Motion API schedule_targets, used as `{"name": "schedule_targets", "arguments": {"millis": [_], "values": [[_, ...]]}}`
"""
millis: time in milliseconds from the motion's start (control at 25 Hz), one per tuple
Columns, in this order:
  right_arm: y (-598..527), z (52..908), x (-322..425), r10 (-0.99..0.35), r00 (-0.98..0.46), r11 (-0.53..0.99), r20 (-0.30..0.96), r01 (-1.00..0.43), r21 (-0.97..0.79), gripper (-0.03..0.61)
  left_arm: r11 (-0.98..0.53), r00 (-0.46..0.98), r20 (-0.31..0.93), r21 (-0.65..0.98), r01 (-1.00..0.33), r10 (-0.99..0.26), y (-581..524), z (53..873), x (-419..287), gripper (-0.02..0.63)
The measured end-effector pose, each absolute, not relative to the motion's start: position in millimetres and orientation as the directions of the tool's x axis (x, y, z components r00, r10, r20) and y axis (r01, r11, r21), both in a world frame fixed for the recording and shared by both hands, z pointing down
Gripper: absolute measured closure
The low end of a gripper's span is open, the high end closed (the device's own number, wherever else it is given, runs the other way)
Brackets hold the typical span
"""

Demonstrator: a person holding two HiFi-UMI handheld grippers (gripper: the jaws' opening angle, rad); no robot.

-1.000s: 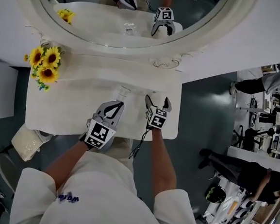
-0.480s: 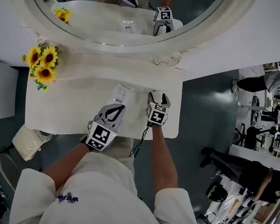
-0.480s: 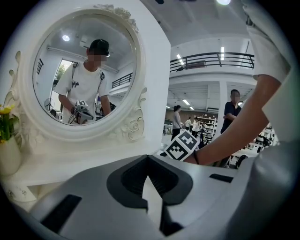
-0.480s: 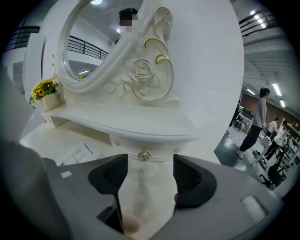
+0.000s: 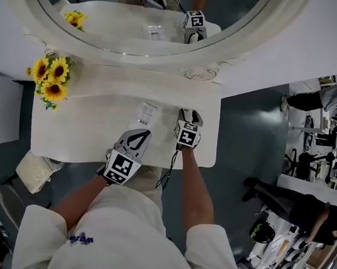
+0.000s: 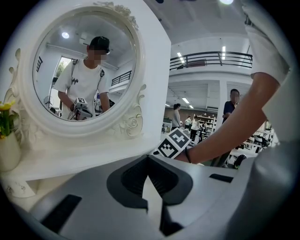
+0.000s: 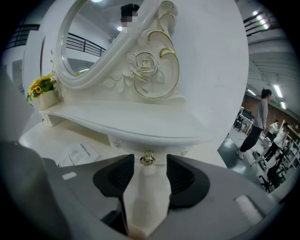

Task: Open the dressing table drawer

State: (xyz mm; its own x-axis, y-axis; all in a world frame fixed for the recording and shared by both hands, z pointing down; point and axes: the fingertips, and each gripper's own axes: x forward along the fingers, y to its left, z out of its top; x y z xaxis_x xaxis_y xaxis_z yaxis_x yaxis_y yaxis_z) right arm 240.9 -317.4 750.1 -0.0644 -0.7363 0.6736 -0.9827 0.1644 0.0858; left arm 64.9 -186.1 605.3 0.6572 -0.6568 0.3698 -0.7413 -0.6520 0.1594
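At the front of the surface (image 5: 69, 134), left hand-held gripper (image 5: 139, 133) hangs clenched on nothing. The right hand-held gripper (image 5: 190, 114) has just been closing, with the small rounded gold knob (image 7: 148, 159) between its jaws but the pads not yet on it, so still released. Dressing table drawer (image 7: 161, 150) sits under the curved shelf (image 7: 140, 126), flush and closed: approach looks done, grip and pull left, I'd say. Behind it: glossy cream-white paint, smooth flat panels, carved rose scroll with gilt lines on the oval mirror frame (image 7: 145, 65).
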Motion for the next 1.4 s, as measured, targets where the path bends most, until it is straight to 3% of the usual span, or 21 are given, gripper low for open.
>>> {"name": "schedule_targets", "arguments": {"millis": [280,360,1400], "values": [[-322.0,752.7,239.7,-0.733,-0.033,0.150,0.679,-0.982,0.115,0.392,-0.660,0.665,0.376,0.165,-0.733,-0.645,-180.2,607.3,66.5,0.607],[-321.1,755.2,234.5,-0.728,-0.037,0.172,0.685,-0.977,0.129,0.471,-0.654,0.660,0.381,0.169,-0.738,-0.647,-177.3,608.8,65.0,0.607],[-319.1,763.1,236.5,-0.709,-0.045,0.137,0.704,-0.988,0.076,0.476,-0.655,0.657,0.399,0.164,-0.738,-0.640,-166.8,612.7,67.3,0.606]]}}
